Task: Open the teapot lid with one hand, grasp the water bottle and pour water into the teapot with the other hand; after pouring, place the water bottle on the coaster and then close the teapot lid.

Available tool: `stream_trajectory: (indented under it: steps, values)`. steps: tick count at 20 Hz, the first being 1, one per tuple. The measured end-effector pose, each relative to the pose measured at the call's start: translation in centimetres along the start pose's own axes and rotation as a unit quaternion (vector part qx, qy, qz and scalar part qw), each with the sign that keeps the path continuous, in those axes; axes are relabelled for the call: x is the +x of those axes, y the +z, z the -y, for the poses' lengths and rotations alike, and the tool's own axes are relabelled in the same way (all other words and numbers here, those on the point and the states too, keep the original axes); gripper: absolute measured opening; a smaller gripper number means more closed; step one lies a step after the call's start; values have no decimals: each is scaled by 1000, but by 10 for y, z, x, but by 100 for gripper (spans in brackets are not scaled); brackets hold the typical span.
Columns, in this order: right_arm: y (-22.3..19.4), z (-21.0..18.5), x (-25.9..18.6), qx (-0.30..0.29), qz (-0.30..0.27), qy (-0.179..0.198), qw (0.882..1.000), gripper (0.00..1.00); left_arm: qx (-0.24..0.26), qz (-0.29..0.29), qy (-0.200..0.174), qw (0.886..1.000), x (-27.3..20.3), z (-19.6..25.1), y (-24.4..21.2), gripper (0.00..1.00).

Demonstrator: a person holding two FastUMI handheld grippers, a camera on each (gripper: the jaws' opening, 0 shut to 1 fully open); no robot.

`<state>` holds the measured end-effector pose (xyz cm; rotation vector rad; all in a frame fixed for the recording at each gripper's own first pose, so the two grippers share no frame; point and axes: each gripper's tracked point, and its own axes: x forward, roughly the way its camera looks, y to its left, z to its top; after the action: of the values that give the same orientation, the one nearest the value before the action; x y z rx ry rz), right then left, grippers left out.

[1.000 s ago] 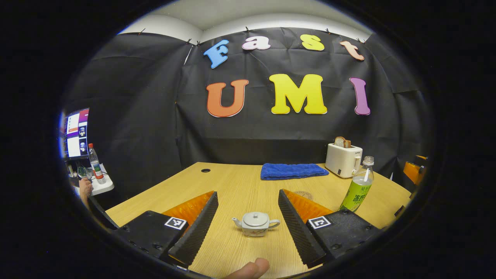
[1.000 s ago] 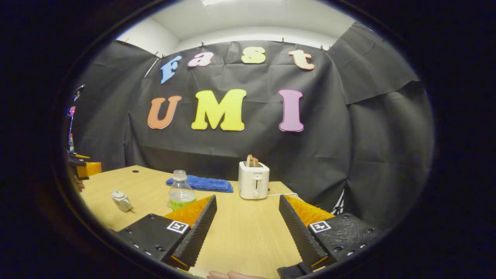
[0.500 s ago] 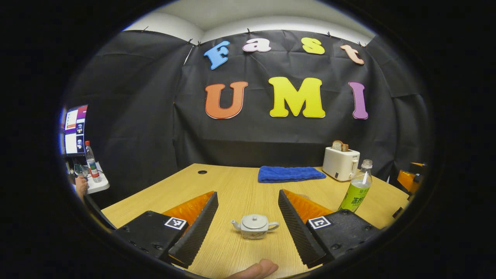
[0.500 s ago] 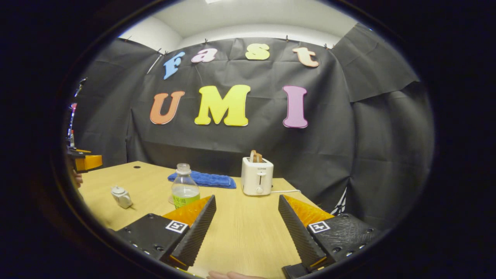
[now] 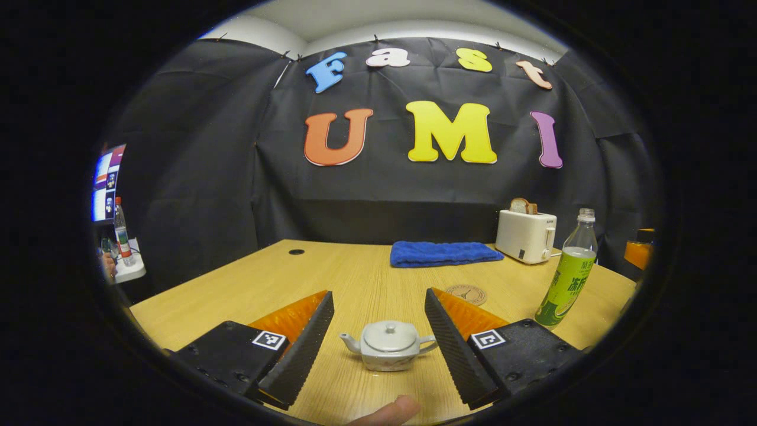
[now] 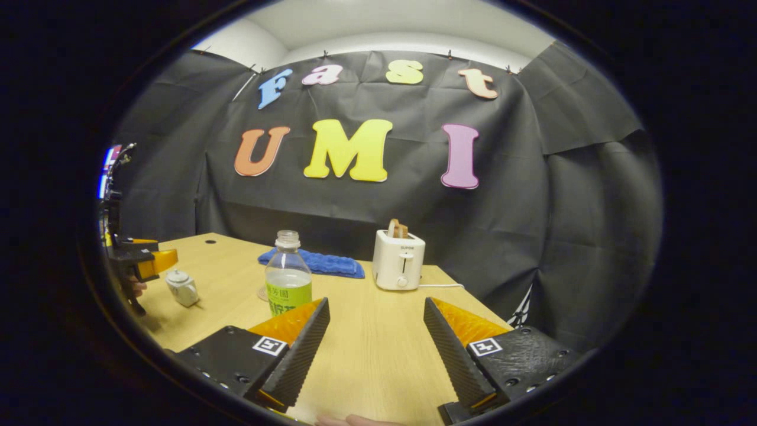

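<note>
Jaws agape, flanking lidded teapot (image 5: 387, 345)

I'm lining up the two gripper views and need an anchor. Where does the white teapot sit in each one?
Left gripper view: the teapot stands low in the middle, between the left tool's two open fingers, lid on.
Right gripper view: the teapot is small at the far left, on the table just beside the left tool.
Shared landmark: the white toaster at the back of the table, next to the blue towel.
</note>
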<state>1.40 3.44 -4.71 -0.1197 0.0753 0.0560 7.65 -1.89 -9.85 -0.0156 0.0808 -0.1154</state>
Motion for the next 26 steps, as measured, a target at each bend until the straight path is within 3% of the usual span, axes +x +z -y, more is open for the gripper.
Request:
stream_trajectory:
  steps: [4, 6, 9, 11, 12, 15, 16, 18, 22, 23, 26]
  values:
    - [-7, -7, 2, -9, -8, 3, 1000, 96, 0, 0, -34, 999, 9, 16, -6, 84]
    - [-9, -9, 2, -11, -10, 4, 1000, 95, 0, -14, -59, 998, 14, 26, -13, 82]
    - [-9, -10, 0, -14, -9, 5, 1000, 96, 9, -30, -41, 999, 19, 15, -20, 82]
    - [-8, -11, 0, -13, -7, 6, 1000, 96, 3, -36, -42, 998, 19, 17, -22, 71]
    - [-8, -12, 0, -14, -7, 6, 1000, 95, 1, -41, -43, 998, 20, 18, -24, 59]
    - [-12, -14, 1, -16, -11, 8, 1000, 95, 10, -38, -34, 999, 20, 15, -25, 44]
    - [-13, -15, 1, -17, -12, 10, 1000, 93, 10, -36, -31, 999, 21, 13, -24, 32]
    - [-16, -22, 2, -14, -15, 16, 1000, 95, 12, -33, -29, 999, 22, 12, -23, 23]
    - [-28, -43, 1, -7, -30, 41, 999, 98, 8, -27, -20, 999, 24, 9, -21, 8]
    - [-30, -48, 2, -7, -33, 49, 998, 94, 9, -25, -18, 999, 24, 9, -20, 8]
    - [-39, -61, 1, -18, -40, 61, 997, 98, 2, -21, -13, 1000, 21, 8, -17, 6]
